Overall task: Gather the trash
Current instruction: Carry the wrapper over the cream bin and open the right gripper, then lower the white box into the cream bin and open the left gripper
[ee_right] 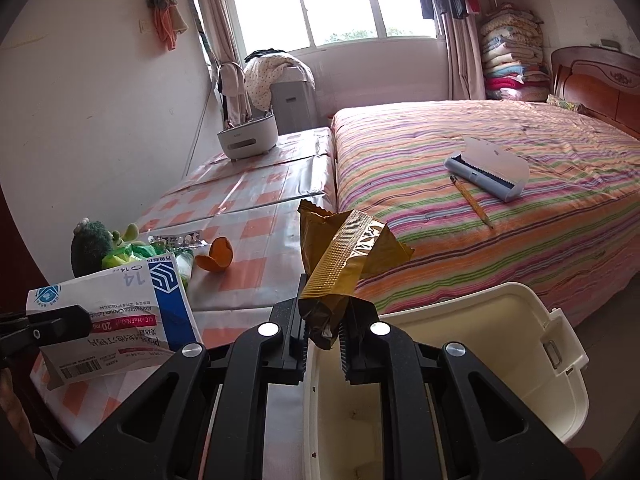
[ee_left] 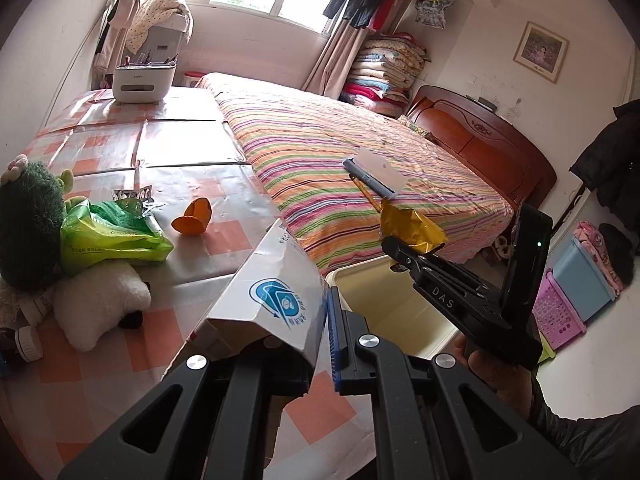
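Trash fills both tongs: a flattened white medicine carton and a crumpled gold wrapper. The left tongs are clamped on the carton, held above the counter with its checked orange and white cover. The right tongs are clamped on the lower end of the wrapper, which stands up above the rim of a cream bin with its lid open, beside the bed.

From the right wrist view the carton's print reads upside down: a large "14", "20 mg", a line of Chinese characters, a barcode and a blue block with a white angular logo. The left wrist view shows only its round blue emblem. That view alone shows the person's right hand gripping the black handle marked "DAS", a small green light lit on it.

Still lying on the counter are an orange peel, a green plastic bag and an emptied blister sheet, next to plush toys. On the striped bedspread lie a pencil and a grey lint brush.
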Available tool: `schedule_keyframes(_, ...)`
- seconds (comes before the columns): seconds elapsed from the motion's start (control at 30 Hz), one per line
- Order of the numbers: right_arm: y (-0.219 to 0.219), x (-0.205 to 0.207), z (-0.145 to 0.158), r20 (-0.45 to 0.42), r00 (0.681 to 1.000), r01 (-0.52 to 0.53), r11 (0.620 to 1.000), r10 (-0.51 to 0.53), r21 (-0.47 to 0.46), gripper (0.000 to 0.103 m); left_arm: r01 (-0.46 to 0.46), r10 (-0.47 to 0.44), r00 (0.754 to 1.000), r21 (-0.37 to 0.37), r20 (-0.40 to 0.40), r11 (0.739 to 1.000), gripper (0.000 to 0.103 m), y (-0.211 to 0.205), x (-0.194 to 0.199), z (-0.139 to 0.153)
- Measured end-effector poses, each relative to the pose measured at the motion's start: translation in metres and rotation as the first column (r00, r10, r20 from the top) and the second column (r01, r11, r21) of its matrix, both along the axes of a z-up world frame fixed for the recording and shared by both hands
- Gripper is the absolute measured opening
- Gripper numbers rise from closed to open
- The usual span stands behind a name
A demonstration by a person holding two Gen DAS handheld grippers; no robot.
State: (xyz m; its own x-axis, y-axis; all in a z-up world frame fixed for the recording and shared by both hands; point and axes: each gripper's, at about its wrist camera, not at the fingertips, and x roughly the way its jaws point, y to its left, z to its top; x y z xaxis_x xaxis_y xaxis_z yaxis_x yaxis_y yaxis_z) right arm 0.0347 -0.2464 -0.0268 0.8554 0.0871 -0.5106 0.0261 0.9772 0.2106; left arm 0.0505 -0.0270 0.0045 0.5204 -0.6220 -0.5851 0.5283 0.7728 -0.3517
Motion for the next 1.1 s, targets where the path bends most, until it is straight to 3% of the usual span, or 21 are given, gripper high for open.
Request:
schedule_keyframes(0.43,-0.034,-0.031,-0.008,0.017,0.996,0.083,0.996,-0.084,0.009,0.017,0.087,-0.087,0.996,-0.01,0.009,0.996,0.007,-0.047,0.003,0.006)
schedule_keyframes(0.47,-0.037,-0.033,-0.009,0.016,0.996,0.089,0.996,-0.089,0.014,0.024,0.092,-0.092,0.996,-0.01,0.009,0.996,0.007,-0.05,0.003,0.006)
schedule_keyframes(0.57,-0.044,-0.041,-0.013,0.007,0.994,0.11,0.993,-0.11,0.039,0.062,0.106,-0.106,0.994,-0.01,0.004,0.994,0.007,-0.058,0.004,0.004)
schedule_keyframes(0.8,-0.053,-0.047,-0.021,-0.003,0.99,0.139,0.989,-0.139,0.056,0.071,0.126,-0.126,0.992,-0.01,-0.008,0.992,0.007,-0.069,0.007,0.001)
schedule_keyframes(1.1,-0.079,-0.068,-0.008,0.112,0.963,0.225,0.96,-0.245,0.164,0.075,0.168,-0.168,0.985,-0.015,-0.029,0.986,0.007,-0.084,0.005,-0.004)
